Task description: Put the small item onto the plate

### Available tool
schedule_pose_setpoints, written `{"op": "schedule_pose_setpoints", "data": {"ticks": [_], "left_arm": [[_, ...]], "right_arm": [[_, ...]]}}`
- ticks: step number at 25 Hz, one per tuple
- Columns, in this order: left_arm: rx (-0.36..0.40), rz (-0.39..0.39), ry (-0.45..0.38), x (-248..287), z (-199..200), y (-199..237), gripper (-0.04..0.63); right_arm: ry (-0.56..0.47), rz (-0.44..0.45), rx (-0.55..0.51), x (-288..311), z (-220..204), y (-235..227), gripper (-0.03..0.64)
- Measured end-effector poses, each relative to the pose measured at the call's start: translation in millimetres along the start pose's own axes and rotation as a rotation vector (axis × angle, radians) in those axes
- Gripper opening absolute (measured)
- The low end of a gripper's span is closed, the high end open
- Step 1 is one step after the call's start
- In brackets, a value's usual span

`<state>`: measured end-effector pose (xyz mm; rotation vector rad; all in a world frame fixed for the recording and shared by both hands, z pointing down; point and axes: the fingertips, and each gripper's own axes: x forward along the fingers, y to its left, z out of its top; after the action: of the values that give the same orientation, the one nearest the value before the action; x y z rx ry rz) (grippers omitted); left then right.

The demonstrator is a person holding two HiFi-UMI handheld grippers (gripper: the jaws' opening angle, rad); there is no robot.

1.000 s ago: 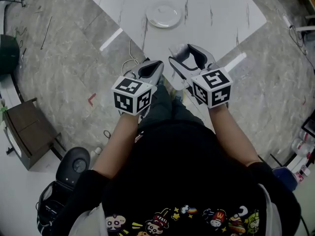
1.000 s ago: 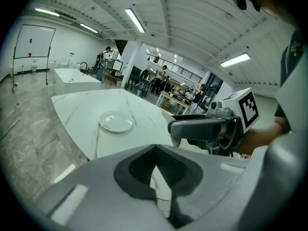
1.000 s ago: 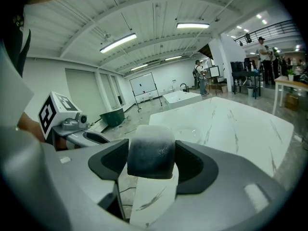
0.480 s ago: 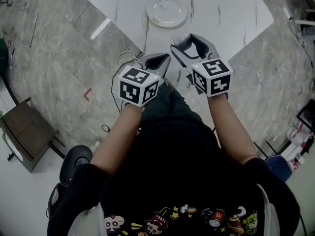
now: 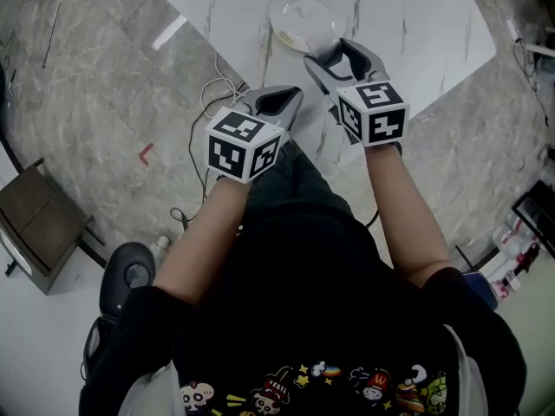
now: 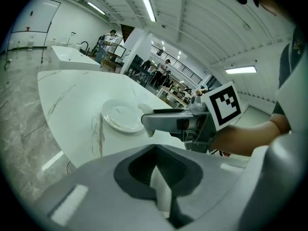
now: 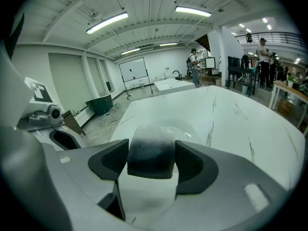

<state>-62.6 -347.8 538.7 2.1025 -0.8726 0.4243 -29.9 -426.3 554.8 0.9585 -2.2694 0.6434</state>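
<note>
The white round plate [image 5: 302,17] lies on the white marble table [image 5: 416,24]. In the head view my right gripper [image 5: 331,52] is at the plate's near edge, just above the table. In the right gripper view that gripper [image 7: 150,165] is shut on the small item [image 7: 150,150], a rounded grey-and-white block. The item hides most of the plate [image 7: 188,129] behind it. My left gripper [image 5: 282,100] hangs shut off the table's corner, over the person's lap. The left gripper view shows its jaws [image 6: 156,177] closed on nothing, with the plate [image 6: 122,117] and the right gripper [image 6: 147,124] ahead.
Grey stone floor surrounds the table, with a loose cable [image 5: 204,115] lying by its corner. A dark cabinet [image 5: 35,224] and a black round object [image 5: 126,276] stand at the left. Several people [image 6: 163,69] work at distant tables.
Both grippers have moved forward towards the table. The right gripper, still holding the small item, has gone from the table's corner to the plate's near edge.
</note>
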Motion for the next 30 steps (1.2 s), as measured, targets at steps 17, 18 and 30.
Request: {"op": "schedule_pose_setpoints", "data": {"ticks": [17, 18, 30], "left_arm": [[-0.036, -0.032, -0.033, 8, 15, 27, 0.000], [-0.040, -0.027, -0.032, 9, 15, 30, 0.000], [0.005, -0.009, 0.060, 31, 15, 32, 0.000]], "right_arm": [[0.095, -0.043, -0.129, 76, 18, -24, 0.328], [0.098, -0.046, -0.133, 78, 19, -25, 0.328], [0.129, -0.058, -0.143, 91, 21, -32, 0.327]]}}
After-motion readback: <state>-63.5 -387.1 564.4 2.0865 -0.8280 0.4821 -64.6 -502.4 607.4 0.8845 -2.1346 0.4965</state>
